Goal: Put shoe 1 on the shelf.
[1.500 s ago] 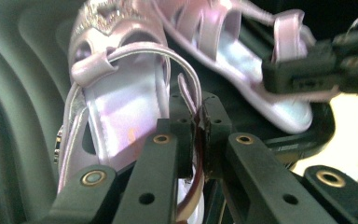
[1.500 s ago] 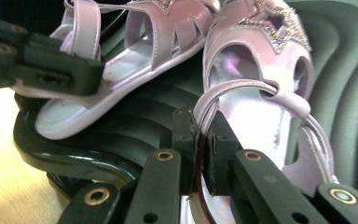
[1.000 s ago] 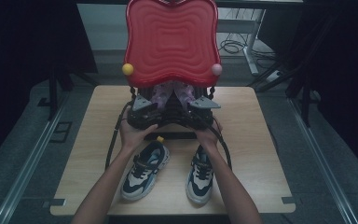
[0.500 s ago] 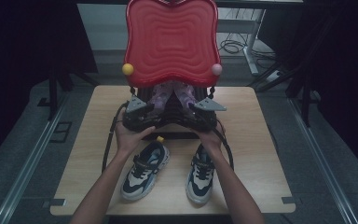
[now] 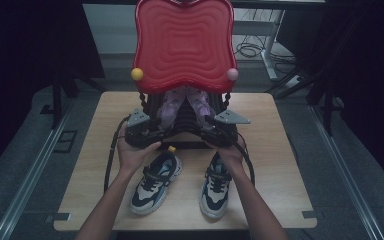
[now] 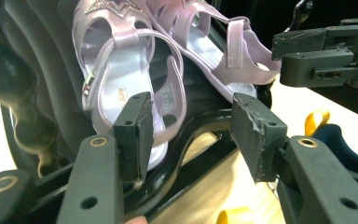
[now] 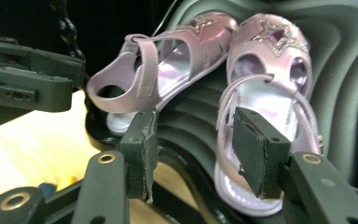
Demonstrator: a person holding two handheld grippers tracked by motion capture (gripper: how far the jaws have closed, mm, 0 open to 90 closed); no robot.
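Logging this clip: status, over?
Left gripper and right gripper open, just widened, nothing clamped. Purple sandals on black rack. Nothing between jaws and sandals.

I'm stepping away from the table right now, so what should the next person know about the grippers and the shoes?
Left gripper: open, nothing between its pads; jaws have just been opening. It faces the left sandal.
Right gripper: open too, just been opening, facing the right sandal.
Both lilac sandals lean on the black rack under the red lid.
Two sneakers lie on the wooden table nearer the person, untouched.
Done, apparently: sandals placed on the rack. Left, probably: the sneakers.
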